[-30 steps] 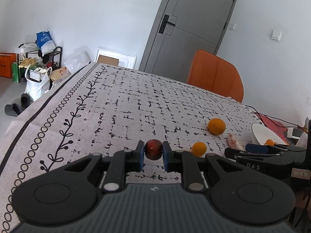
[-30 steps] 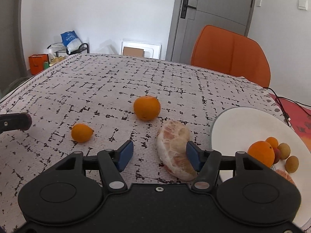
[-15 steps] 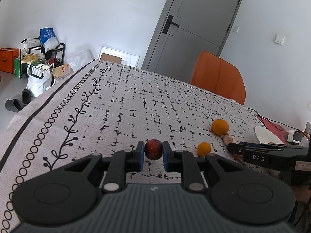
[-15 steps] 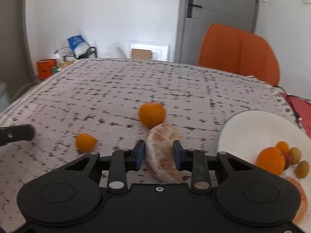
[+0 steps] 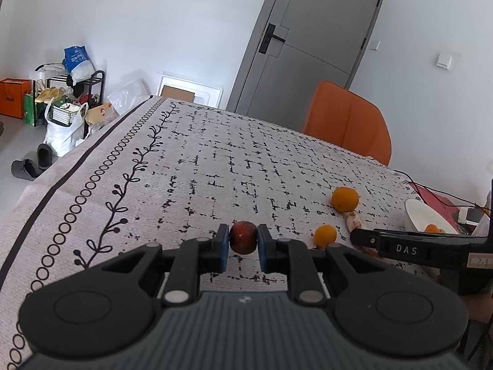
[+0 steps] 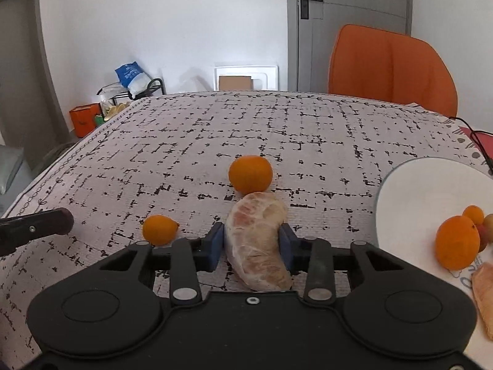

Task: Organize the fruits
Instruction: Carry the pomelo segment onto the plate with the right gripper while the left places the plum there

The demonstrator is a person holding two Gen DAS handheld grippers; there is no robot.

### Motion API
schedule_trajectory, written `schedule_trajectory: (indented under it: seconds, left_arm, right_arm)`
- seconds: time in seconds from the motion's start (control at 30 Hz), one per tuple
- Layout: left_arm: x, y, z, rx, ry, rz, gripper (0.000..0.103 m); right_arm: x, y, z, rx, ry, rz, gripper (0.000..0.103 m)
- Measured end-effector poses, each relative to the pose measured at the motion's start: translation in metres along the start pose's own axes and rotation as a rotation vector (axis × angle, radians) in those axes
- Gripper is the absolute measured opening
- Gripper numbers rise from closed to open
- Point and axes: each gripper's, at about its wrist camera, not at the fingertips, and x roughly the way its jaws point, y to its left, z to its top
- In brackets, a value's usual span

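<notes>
A: What differs from a second ago?
B: The right gripper point(image 6: 251, 242), then spread wide, has its jaws closed onto the peeled pomelo wedge point(image 6: 258, 240), just now loosening a little. The left gripper point(image 5: 243, 243) still pinches 1 dark red round fruit point(image 5: 243, 236).
A: How many lie loose?
B: 2 smooth oranges on the woven tablecloth point(image 6: 277, 129): a bigger orange point(image 6: 250, 174) and a small one point(image 6: 159, 229). The white plate point(image 6: 425, 191) has more.

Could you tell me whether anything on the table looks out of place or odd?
Mainly the peeled citrus segment: it has no rind and is pinched in the right gripper, unlike the whole orange and small orange loose on the tablecloth outside the white plate.
</notes>
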Motion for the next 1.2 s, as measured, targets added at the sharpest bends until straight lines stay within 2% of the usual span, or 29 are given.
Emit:
schedule_trajectory:
  seconds: [0.2, 0.57, 1.2]
  left_arm:
    - [0.000, -0.006, 0.002, 0.012, 0.000, -0.020, 0.018]
    - [0.011, -0.044, 0.006, 0.074, 0.012, -0.067, 0.018]
    - [0.039, -0.126, 0.003, 0.205, 0.051, -0.157, 0.018]
  right_arm:
    - [-0.015, -0.002, 0.001, 0.025, -0.035, 0.025, 0.035]
    - [-0.048, -0.027, 0.006, 0.083, -0.123, 0.033, 0.035]
    - [-0.086, -0.111, -0.024, 0.224, -0.182, -0.083, 0.035]
